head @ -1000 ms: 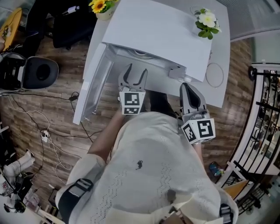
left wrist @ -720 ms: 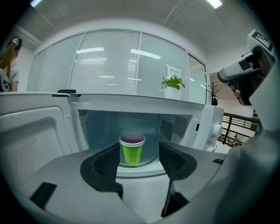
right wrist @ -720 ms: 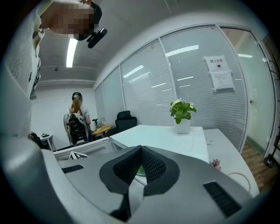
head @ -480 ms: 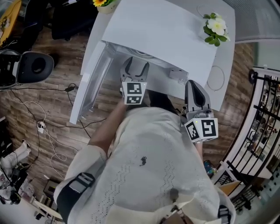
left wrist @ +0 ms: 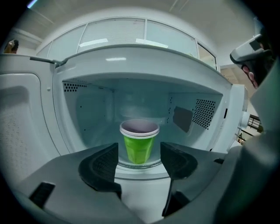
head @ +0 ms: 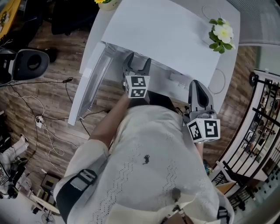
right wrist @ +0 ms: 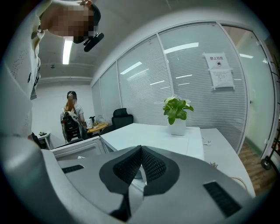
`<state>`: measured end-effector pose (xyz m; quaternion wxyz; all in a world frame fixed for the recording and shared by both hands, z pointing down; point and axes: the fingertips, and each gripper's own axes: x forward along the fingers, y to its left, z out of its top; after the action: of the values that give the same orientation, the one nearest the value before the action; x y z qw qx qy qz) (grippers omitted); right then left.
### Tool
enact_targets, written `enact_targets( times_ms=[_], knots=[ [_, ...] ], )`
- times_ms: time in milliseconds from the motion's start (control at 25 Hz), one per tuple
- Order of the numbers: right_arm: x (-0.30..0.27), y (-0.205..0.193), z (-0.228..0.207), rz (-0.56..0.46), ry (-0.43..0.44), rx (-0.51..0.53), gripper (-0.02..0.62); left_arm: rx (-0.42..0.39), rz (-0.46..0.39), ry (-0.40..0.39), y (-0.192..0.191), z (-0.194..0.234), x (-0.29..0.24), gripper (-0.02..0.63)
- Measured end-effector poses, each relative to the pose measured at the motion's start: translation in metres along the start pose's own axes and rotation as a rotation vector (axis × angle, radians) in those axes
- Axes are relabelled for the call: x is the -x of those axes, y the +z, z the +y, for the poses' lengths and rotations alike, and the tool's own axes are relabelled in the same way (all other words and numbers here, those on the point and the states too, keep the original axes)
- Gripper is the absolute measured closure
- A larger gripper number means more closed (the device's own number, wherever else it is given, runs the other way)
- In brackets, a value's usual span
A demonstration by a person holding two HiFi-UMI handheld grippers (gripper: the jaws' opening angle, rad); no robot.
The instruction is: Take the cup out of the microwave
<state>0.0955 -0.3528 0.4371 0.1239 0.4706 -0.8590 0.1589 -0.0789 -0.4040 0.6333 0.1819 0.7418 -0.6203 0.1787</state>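
A green cup (left wrist: 139, 142) with a white rim stands upright on the glass turntable inside the white microwave (head: 162, 35). The microwave's door (head: 89, 83) hangs wide open to the left. My left gripper (head: 136, 63) is at the mouth of the cavity and points at the cup. Its jaws are opening; the cup sits beyond the fingertips (left wrist: 105, 162), with nothing between them. In the left gripper view that gripper (left wrist: 139, 155) frames the cup. My right gripper (head: 197, 87) hovers at the microwave's right front, shut on nothing, as the right gripper view (right wrist: 141, 153) shows.
A white potted flower (head: 222, 34) and a yellow one (head: 106, 2) stand on the white table (head: 227, 78) behind the microwave. A black chair (head: 26, 65) and loose cables (head: 43, 127) are on the wood floor at left. A metal railing (head: 262, 131) runs along the right.
My left gripper has gone forward and down to the microwave's opening, and its jaws have widened. The right gripper has shifted a little toward the microwave's right side, still shut.
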Motion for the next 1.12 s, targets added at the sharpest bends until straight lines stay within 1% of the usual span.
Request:
enact_targets(
  times_ms=[280,640,720,760,920,1120],
  knots=[
    [-0.012,0.003,-0.013,0.010,-0.010,-0.001,0.586,0.004,0.030,0.014,-0.006,0.004,-0.023,0.301],
    [-0.024,0.003,-0.025,0.025,-0.003,0.002,0.586,-0.009,0.030,0.033,-0.003,0.004,-0.042,0.301],
    [-0.026,0.003,-0.026,0.026,-0.002,0.002,0.586,-0.009,0.029,0.038,-0.002,0.005,-0.043,0.302],
    [-0.026,0.004,-0.025,0.027,-0.001,0.003,0.586,-0.006,0.027,0.041,-0.002,0.006,-0.043,0.318],
    [-0.026,0.006,-0.023,0.026,0.005,0.012,0.586,0.025,0.019,0.057,-0.001,0.009,-0.039,0.330],
    [-0.022,0.006,-0.021,0.017,0.008,0.009,0.586,0.009,0.001,0.055,0.004,0.007,-0.032,0.333]
  ],
)
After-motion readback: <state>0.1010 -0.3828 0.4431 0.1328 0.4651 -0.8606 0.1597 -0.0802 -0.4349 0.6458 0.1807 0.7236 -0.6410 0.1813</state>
